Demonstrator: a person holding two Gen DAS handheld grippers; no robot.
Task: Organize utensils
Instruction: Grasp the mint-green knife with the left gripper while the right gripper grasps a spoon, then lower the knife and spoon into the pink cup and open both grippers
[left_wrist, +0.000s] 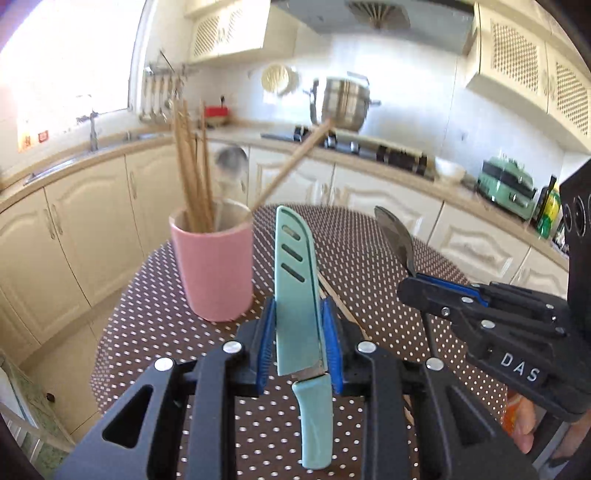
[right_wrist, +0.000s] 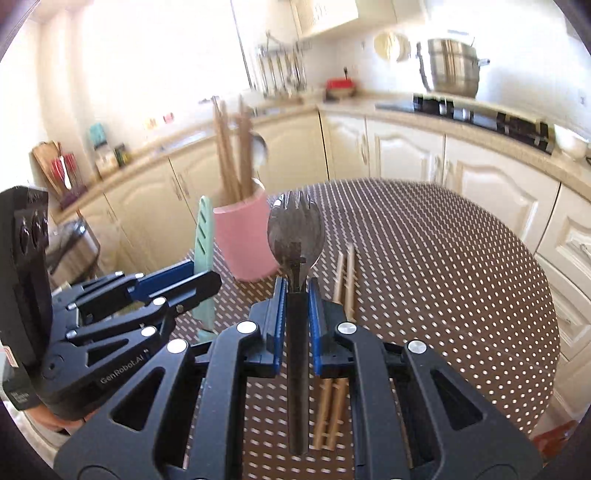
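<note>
Clamping a mint-green sheathed knife (left_wrist: 297, 291) between its blue pads, the left claw (left_wrist: 298, 334) holds it blade-up above the brown polka-dot bench (left_wrist: 369, 258). Just to its right, the right claw (right_wrist: 295, 314) is narrowed tight on the dark handle of a metal spork (right_wrist: 294, 236), tines up. A pink cup (left_wrist: 214, 266) of wooden chopsticks (left_wrist: 192, 177) stands beyond and left of the knife. More loose chopsticks (right_wrist: 341, 295) lie on the bench beneath the right claw.
</note>
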